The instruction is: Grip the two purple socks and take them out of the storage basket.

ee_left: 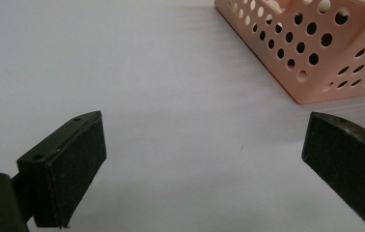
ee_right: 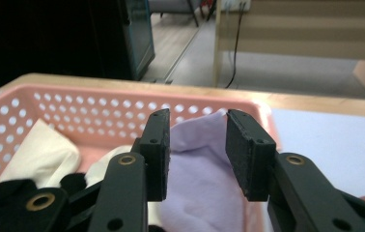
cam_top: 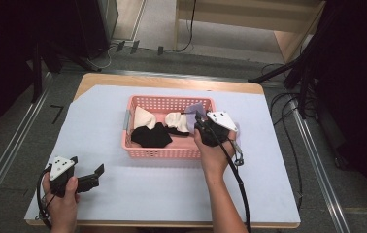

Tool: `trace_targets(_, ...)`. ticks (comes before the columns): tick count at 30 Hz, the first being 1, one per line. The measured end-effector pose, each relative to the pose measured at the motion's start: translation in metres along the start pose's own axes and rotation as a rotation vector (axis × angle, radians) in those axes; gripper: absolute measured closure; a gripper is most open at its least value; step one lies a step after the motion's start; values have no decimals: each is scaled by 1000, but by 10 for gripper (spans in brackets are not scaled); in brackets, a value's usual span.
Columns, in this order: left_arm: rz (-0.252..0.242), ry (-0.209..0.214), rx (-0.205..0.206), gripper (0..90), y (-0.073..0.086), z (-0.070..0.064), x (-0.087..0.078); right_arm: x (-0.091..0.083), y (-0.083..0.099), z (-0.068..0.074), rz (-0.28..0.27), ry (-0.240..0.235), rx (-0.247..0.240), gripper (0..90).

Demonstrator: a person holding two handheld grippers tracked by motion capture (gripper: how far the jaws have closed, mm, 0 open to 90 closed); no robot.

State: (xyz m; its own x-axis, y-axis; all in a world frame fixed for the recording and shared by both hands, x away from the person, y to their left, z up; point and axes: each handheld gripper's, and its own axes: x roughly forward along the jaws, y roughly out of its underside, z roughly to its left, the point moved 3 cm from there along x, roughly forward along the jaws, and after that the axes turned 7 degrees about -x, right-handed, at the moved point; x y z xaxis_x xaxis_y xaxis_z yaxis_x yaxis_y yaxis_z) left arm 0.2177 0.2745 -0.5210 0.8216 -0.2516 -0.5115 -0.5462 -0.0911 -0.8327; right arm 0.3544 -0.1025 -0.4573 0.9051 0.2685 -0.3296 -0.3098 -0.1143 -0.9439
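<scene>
A pink perforated basket [cam_top: 164,151] stands mid-table and holds a cream cloth [cam_top: 143,118], a white cloth [cam_top: 176,120], a black cloth [cam_top: 151,136] and a lavender cloth [cam_top: 196,108] at its right end. My right gripper [cam_top: 197,116] reaches over the basket's right end. In the right gripper view its jaws [ee_right: 198,116] stand apart, open, with the lavender cloth [ee_right: 195,174] rising between them. Whether they touch the cloth I cannot tell. My left gripper [cam_top: 87,165] rests low at the table's front left, open and holding nothing [ee_left: 204,121].
A pale sheet [cam_top: 123,189] covers the wooden table. The basket's corner [ee_left: 315,58] lies ahead and right of the left gripper. In the right gripper view the cream cloth [ee_right: 40,150] lies left of the jaws. Cables [cam_top: 288,111] trail on the floor at right.
</scene>
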Motion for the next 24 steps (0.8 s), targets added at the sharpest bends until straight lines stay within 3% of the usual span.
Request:
trace_targets(9, 1, 2, -6, 27, 0, 0, 0, 23, 1, 12, 129, -20, 1, 650)
trace_targets(10, 4, 3, -2, 27, 0, 0, 0, 27, 0, 13, 180, -25, 9, 667)
trace_targets(11, 4, 3, -2, 27, 0, 0, 0, 27, 0, 13, 180, -25, 9, 667)
trace_targets(17, 6, 2, -1, 27, 0, 0, 0, 41, 4, 14, 369, -74, 26, 666)
trace_targets(20, 6, 3, 1, 27, 0, 0, 0, 46, 6, 15, 446, -73, 17, 664)
trace_targets(21, 6, 3, 1, 27, 0, 0, 0, 46, 6, 15, 446, -73, 17, 664)
trace_targets(22, 4, 2, 1, 27, 0, 0, 0, 50, 8, 16, 504, -78, 1, 664)
trace_targets(24, 4, 3, 0, 27, 0, 0, 0, 53, 9, 18, 548, -78, -22, 664)
